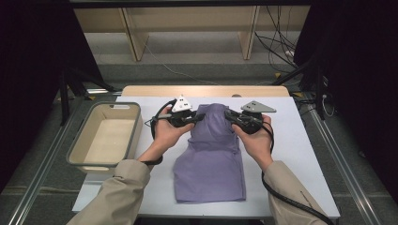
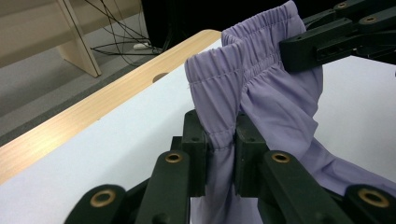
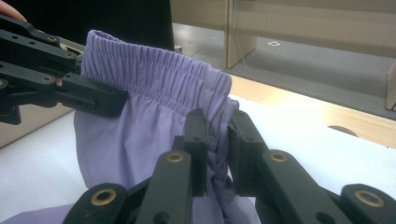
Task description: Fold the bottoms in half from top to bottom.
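Left gripper (image 1: 199, 117): jaws clamped on the elastic waistband of the purple shorts (image 1: 211, 164), at its left end. Right gripper (image 1: 227, 115): same, gripping the right end. Waistband is lifted off the desk (image 1: 291, 140) at the far side, legs lying flat toward the person. Looks like mid-fold. Next move likely calls for carrying both ends level toward the hem, no slack. Bin (image 1: 75, 154) sits left.

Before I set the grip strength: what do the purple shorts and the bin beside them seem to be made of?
The purple shorts look like thin woven fabric, matte, with a gathered elastic waistband; they drape and crease softly where the left gripper and right gripper pinch them. The bin looks like rigid matte plastic, grey rim, cream inside, though that is less certain.
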Available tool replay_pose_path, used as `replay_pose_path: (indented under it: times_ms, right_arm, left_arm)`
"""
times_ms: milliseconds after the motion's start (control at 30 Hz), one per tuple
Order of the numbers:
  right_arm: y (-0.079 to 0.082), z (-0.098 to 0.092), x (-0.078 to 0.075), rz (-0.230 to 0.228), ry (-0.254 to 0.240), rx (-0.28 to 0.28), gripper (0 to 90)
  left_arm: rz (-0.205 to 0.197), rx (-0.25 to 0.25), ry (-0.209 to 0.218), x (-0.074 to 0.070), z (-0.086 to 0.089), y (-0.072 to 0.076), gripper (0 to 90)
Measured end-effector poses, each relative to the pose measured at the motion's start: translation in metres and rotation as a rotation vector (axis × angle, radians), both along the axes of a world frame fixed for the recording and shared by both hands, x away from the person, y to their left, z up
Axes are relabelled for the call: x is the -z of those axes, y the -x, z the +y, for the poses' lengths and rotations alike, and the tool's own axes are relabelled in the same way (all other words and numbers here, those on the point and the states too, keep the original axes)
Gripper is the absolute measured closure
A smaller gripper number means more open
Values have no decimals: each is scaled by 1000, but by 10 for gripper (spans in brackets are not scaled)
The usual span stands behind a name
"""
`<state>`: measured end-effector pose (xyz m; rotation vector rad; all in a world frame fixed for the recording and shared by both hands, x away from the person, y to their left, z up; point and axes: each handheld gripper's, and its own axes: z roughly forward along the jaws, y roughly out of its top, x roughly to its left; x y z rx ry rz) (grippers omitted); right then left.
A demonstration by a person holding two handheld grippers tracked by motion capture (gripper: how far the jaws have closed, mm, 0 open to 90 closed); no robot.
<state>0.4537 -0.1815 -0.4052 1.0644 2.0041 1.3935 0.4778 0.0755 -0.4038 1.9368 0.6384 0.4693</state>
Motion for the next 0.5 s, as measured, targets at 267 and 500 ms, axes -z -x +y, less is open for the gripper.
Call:
replay_pose_path:
  times_ms: [267,500]
  right_arm:
    - [10,2,2,-11,7,-7,798]
    - [15,2,4,-27,6,-12,798]
  left_arm:
    - [-11,11,0,3,2,7,775]
    - [-22,15,1,4,3,13,775]
